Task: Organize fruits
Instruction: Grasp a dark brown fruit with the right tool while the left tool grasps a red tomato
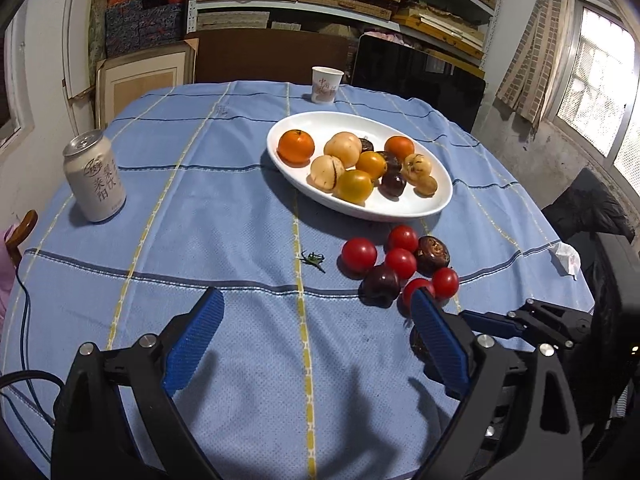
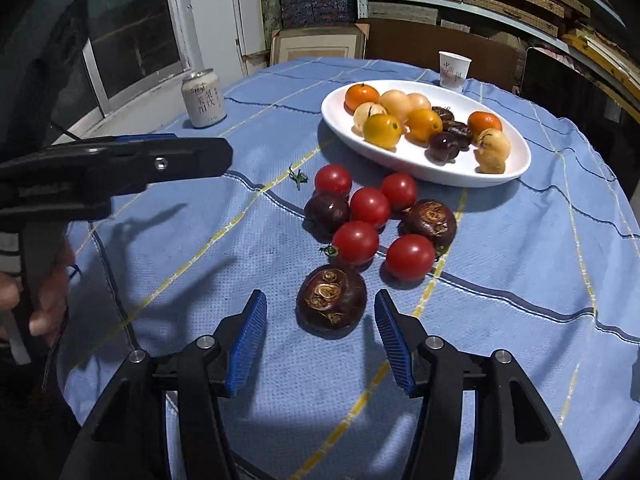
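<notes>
A white oval plate (image 1: pixel 400 212) holds oranges, yellow tomatoes, pale fruits and dark ones. Nearer me, several red cherry tomatoes (image 1: pixel 359 254) and dark brown fruits (image 1: pixel 380 282) lie loose on the blue checked cloth. My left gripper (image 1: pixel 316 296) is open over bare cloth, its right pad beside that pile. In the right wrist view the same plate (image 2: pixel 440 176) lies beyond the tomatoes (image 2: pixel 370 206). My right gripper (image 2: pixel 320 298) is open, and a dark brown fruit (image 2: pixel 331 300) lies on the cloth at its tips, with gaps to both pads.
A grey drink can (image 1: pixel 94 176) stands at the left and a paper cup (image 1: pixel 326 84) behind the plate. A green stem (image 1: pixel 314 258) and a crumpled tissue (image 1: pixel 566 258) lie on the cloth. A hand (image 2: pixel 48 300) holds the left tool. Shelves and boxes stand behind the table.
</notes>
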Demonstrator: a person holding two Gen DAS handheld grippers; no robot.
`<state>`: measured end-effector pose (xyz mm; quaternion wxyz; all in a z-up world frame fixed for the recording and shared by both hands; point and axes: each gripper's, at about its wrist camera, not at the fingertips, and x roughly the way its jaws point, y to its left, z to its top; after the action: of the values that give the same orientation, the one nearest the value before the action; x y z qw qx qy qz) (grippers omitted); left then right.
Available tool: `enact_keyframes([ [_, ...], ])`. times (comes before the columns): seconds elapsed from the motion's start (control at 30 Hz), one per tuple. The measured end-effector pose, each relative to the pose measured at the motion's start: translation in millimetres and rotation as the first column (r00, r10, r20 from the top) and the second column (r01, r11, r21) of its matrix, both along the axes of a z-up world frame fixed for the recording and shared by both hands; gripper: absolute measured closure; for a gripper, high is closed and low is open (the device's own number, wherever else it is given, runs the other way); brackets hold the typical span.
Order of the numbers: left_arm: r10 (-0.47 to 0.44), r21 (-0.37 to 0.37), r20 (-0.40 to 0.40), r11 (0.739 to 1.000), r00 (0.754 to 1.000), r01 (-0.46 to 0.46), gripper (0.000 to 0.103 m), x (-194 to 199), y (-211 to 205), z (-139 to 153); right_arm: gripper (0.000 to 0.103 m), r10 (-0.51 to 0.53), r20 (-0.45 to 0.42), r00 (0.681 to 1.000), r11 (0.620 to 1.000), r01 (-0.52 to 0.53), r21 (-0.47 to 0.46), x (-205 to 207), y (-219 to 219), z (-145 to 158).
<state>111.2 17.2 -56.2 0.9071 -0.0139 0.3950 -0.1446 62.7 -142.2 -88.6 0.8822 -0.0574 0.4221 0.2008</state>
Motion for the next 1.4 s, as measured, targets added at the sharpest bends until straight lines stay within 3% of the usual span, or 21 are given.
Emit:
enact_keyframes([
  [0.07, 0.004, 0.005, 0.001, 1.000, 1.000, -0.004, 0.011, -1, 2, -1, 0.049, -0.006, -0.013, 1.000, 1.000, 0.006, -0.006, 4, 4, -3],
  [0.13, 0.010, 0.003, -0.008, 1.000, 1.000, -0.010, 0.011, 0, 4, -3, 0.064, -0.015, -0.017, 1.000, 1.000, 0.014, -0.026, 8, 6, -6],
  [0.37, -0.010, 0.041, -0.023, 0.999, 1.000, 0.011, 0.011, 6, -6, -6, 0.064, -0.060, 0.029, 0.998, 0.998, 0.061, -0.022, -5, -10, 1],
  [0.57, -0.082, 0.100, -0.044, 0.991, 0.996, 0.086, 0.011, 16, -45, -18, 0.064, -0.176, 0.058, 0.983, 0.984, 0.174, 0.027, -24, -55, 0],
  [0.73, -0.136, 0.148, -0.013, 0.979, 0.991, 0.137, 0.011, 12, -81, -27, 0.064, -0.219, 0.047, 0.975, 0.974, 0.217, 0.060, -25, -77, -5],
  [0.93, -0.182, 0.154, -0.046, 0.970, 0.982, 0.187, 0.032, 10, -100, -40, 0.064, -0.202, 0.033, 0.979, 0.975, 0.198, 0.100, -24, -82, -6],
  [1.0, -0.199, 0.157, -0.052, 0.966, 0.979, 0.205, 0.050, 10, -105, -43, 0.064, -0.204, 0.028, 0.979, 0.974, 0.200, 0.108, -23, -83, -7],
  [1.03, -0.206, 0.154, -0.057, 0.965, 0.977, 0.212, 0.053, 11, -106, -44, 0.064, -0.205, 0.029, 0.978, 0.973, 0.200, 0.112, -23, -83, -6],
  [1.23, -0.225, 0.125, -0.037, 0.966, 0.974, 0.228, 0.064, 11, -110, -44, 0.064, -0.207, 0.035, 0.978, 0.971, 0.200, 0.134, -26, -86, -5],
  [1.27, -0.234, 0.123, -0.045, 0.963, 0.971, 0.238, 0.071, 11, -112, -45, 0.064, -0.207, 0.035, 0.978, 0.970, 0.200, 0.137, -26, -86, -5],
  [1.4, -0.260, 0.120, -0.043, 0.957, 0.965, 0.263, 0.075, 4, -116, -44, 0.064, -0.205, 0.039, 0.978, 0.969, 0.197, 0.147, -26, -87, -4],
])
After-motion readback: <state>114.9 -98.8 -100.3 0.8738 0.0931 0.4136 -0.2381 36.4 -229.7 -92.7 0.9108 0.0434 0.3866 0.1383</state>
